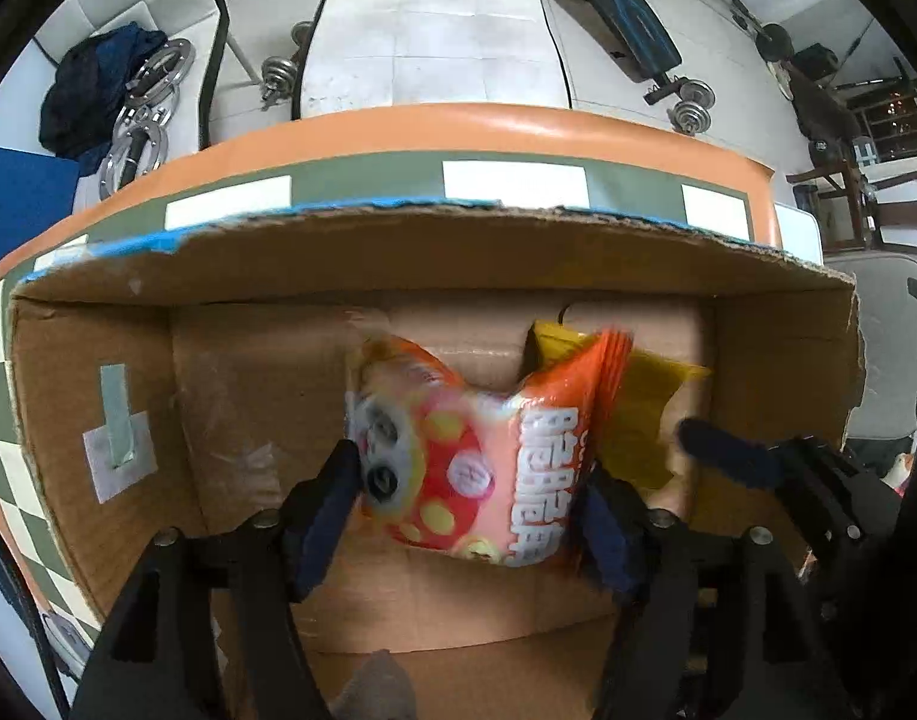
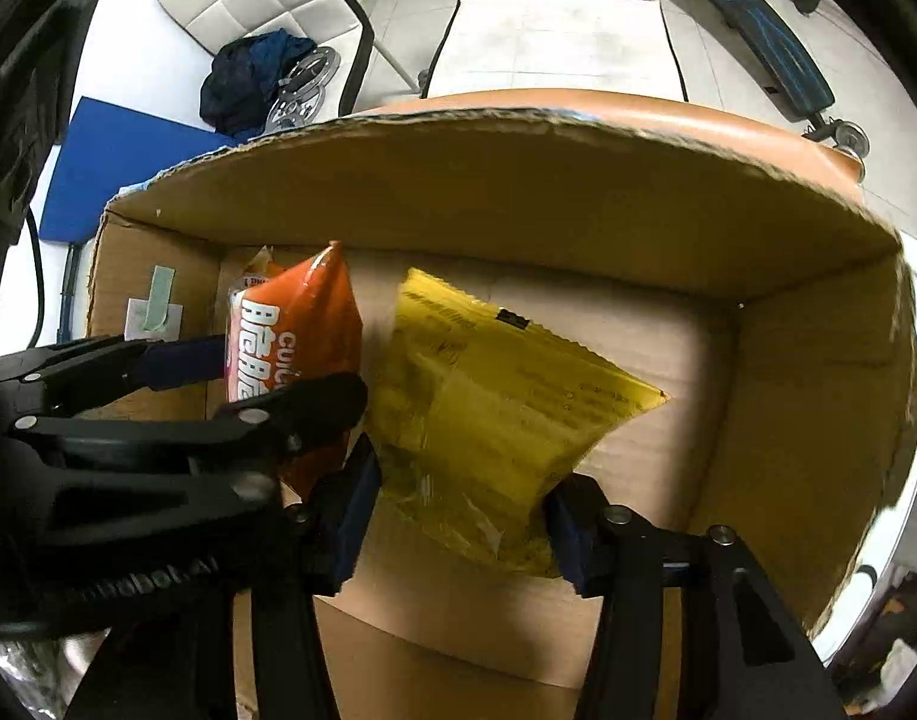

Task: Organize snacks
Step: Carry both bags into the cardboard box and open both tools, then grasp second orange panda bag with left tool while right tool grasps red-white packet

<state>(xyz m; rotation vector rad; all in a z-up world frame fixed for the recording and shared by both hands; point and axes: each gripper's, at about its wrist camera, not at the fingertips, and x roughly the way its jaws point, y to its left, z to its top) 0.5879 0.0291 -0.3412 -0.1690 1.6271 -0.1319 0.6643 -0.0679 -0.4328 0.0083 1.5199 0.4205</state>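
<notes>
Left gripper (image 1: 470,492) clamps orange snack bag (image 1: 458,450); right gripper (image 2: 458,516) apparently grips yellow packet (image 2: 488,408), both inside cardboard box (image 1: 398,264).

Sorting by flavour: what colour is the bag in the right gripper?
Yellow bag; right wrist view shows it best.

orange snack bag (image 2: 296,330): white block characters are printed down the front, with "cuic" readable beside them.
yellow snack bag (image 2: 488,414): fine print is seen but cannot be read.
</notes>
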